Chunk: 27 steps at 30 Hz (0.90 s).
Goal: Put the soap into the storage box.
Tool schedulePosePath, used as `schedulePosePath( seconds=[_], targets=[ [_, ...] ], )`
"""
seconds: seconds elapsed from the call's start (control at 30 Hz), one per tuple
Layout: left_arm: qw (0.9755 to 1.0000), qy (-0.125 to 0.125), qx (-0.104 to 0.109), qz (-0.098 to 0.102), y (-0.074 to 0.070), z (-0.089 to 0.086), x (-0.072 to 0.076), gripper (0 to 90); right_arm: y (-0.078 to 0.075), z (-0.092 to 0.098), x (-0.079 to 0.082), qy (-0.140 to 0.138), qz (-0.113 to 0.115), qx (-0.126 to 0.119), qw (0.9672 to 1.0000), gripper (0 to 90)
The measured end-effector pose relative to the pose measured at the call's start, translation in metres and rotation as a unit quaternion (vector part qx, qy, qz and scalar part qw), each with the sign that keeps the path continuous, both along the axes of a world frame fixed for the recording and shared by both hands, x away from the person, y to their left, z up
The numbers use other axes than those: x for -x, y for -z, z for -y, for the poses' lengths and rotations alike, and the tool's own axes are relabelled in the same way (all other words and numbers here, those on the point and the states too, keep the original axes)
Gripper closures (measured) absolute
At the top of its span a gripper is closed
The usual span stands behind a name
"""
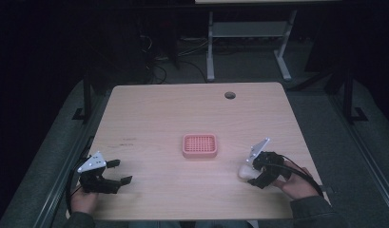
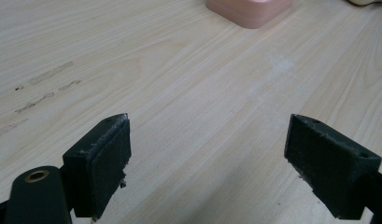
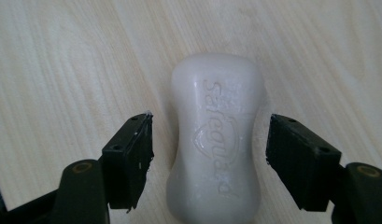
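Note:
A white bar of soap with raised lettering lies flat on the wooden table, near its right front. My right gripper is open, with one jaw on each side of the bar and a gap showing on both sides. In the high view the right gripper points left over the soap. A pink soap dish with a gridded top sits at the table's middle. My left gripper rests at the front left, open, with nothing between its jaws. The dish's corner lies ahead of it.
A round cable hole sits near the table's far edge. Faint dark scuffs mark the wood left of centre. Beyond the table stand the grey legs of a desk frame on a dark floor.

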<state>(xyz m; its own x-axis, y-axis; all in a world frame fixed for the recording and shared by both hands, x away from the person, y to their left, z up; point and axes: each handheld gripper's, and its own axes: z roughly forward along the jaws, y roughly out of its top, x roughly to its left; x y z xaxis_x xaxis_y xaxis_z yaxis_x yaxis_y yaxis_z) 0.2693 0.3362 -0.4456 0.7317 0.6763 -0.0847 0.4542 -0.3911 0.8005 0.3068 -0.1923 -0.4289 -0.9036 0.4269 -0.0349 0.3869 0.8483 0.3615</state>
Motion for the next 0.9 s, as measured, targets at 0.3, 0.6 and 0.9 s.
schedulePosePath(
  seconds=[0.3,0.6,0.9],
  targets=[
    [1.0,-0.001,0.002,0.001,0.0,0.0,0.0,13.9,0.01,-0.004,-0.005,0.006,-0.008,0.012,0.9999,34.7],
    [1.0,-0.001,0.001,0.001,0.0,0.0,0.0,13.9,0.014,-0.006,-0.008,0.009,-0.011,0.025,0.9996,43.2],
    [1.0,0.0,-0.002,0.001,-0.001,-0.001,0.0,13.9,0.015,-0.003,-0.009,0.019,-0.025,0.009,0.9995,47.3]
  ],
)
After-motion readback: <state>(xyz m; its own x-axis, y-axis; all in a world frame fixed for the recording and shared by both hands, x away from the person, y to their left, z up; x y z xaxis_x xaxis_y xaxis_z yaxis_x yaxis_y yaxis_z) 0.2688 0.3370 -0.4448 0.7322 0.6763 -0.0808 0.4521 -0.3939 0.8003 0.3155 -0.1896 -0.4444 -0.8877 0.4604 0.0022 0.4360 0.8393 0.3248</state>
